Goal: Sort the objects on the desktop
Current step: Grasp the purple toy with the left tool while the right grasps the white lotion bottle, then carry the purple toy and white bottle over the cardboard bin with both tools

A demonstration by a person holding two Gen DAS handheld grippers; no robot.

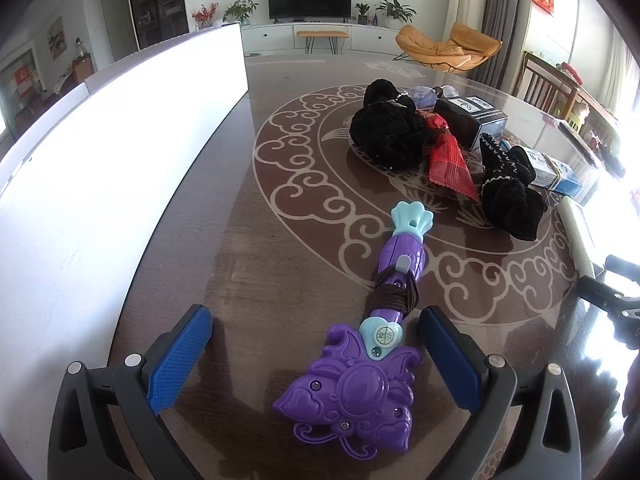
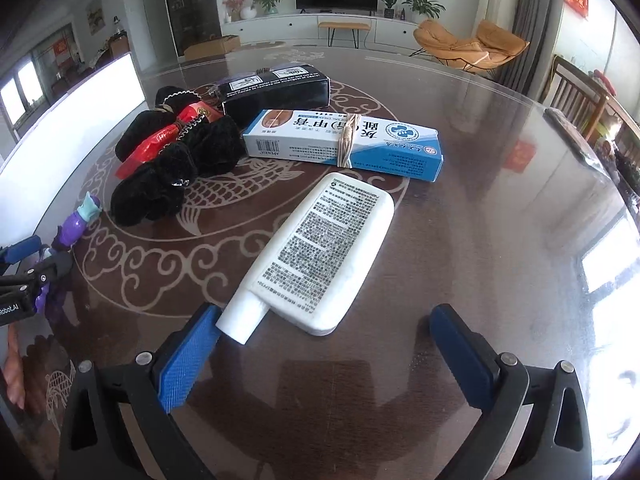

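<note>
A purple and teal toy wand [image 1: 372, 344] lies on the brown patterned table, its ornate head between the fingers of my open left gripper [image 1: 316, 356]; the fingers do not touch it. A brown hair tie is wound around its shaft. My right gripper [image 2: 328, 344] is open over the table, with a flat white bottle [image 2: 320, 252] lying just ahead; the bottle's cap sits close to the left finger [image 2: 188, 356]. Beyond lie black velvet scrunchies [image 2: 172, 160], a red snack packet [image 2: 160, 140], a blue and white cream box [image 2: 344, 144] and a black box [image 2: 276, 88].
A tall white bin wall [image 1: 100, 152] stands along the table's left side. The other gripper [image 1: 612, 292] shows at the right edge of the left wrist view. Chairs stand past the table's right rim [image 2: 576, 92].
</note>
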